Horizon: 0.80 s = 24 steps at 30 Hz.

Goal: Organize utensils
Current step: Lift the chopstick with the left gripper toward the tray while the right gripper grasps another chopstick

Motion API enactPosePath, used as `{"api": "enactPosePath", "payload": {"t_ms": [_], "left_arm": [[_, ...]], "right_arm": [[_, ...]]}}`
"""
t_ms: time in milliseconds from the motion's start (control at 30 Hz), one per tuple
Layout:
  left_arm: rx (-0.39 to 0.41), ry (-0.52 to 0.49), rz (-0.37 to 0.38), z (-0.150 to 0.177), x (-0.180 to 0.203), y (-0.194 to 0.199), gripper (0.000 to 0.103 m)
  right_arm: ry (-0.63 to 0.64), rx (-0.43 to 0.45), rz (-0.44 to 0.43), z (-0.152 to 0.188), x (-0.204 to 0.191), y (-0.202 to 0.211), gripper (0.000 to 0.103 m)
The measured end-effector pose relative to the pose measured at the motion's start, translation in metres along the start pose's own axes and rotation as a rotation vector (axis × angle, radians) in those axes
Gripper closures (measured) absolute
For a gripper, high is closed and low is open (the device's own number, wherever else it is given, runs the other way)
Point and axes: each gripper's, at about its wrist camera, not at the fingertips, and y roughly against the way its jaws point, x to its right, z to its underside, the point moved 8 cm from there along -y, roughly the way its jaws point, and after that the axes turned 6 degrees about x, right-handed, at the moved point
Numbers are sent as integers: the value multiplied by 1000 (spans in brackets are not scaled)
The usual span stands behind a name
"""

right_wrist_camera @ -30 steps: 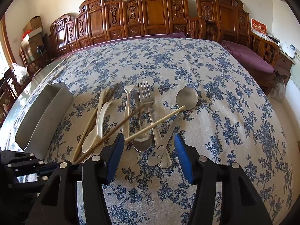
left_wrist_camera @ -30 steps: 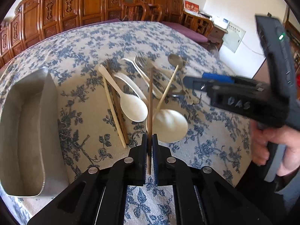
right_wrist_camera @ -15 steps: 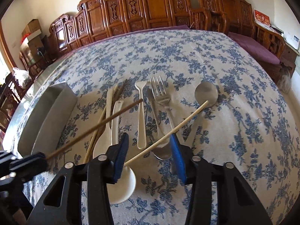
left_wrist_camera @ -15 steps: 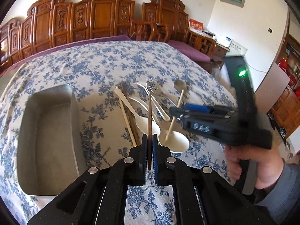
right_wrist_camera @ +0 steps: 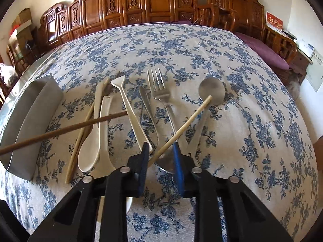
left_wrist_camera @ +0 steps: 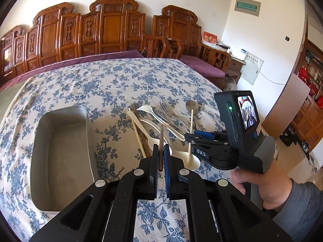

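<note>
My left gripper (left_wrist_camera: 160, 155) is shut on a dark brown chopstick (left_wrist_camera: 161, 141), lifted above the table; it also shows in the right wrist view (right_wrist_camera: 60, 130), crossing over the metal tray's edge. My right gripper (right_wrist_camera: 160, 157) is open, its jaws around a light bamboo chopstick (right_wrist_camera: 183, 126) that leans over the pile. Below lie white spoons (right_wrist_camera: 88, 151), a fork (right_wrist_camera: 159, 88), a metal spoon (right_wrist_camera: 211, 89) and another light chopstick (right_wrist_camera: 80, 139). The metal tray (left_wrist_camera: 40, 141) sits to the left.
The table has a blue floral cloth (right_wrist_camera: 181, 46). Carved wooden chairs (right_wrist_camera: 153, 2) line its far side. In the left wrist view the right gripper's body and the hand holding it (left_wrist_camera: 242, 141) are close on the right.
My left gripper has risen with the brown chopstick, lifting it off the pile toward the tray. My right gripper has come lower, narrowing its jaws around the light chopstick.
</note>
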Motion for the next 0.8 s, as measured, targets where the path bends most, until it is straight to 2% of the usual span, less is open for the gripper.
{"api": "enactPosePath", "payload": {"t_ms": [300, 567, 800], "left_arm": [[33, -6, -15, -6, -3, 10, 99], [81, -3, -42, -17, -9, 26, 99], [165, 10, -80, -36, -15, 56, 99]], "right_arm": [[-32, 12, -11, 0, 8, 8, 97], [-47, 57, -13, -10, 11, 18, 97], [-42, 102, -45, -18, 4, 29, 97]]}}
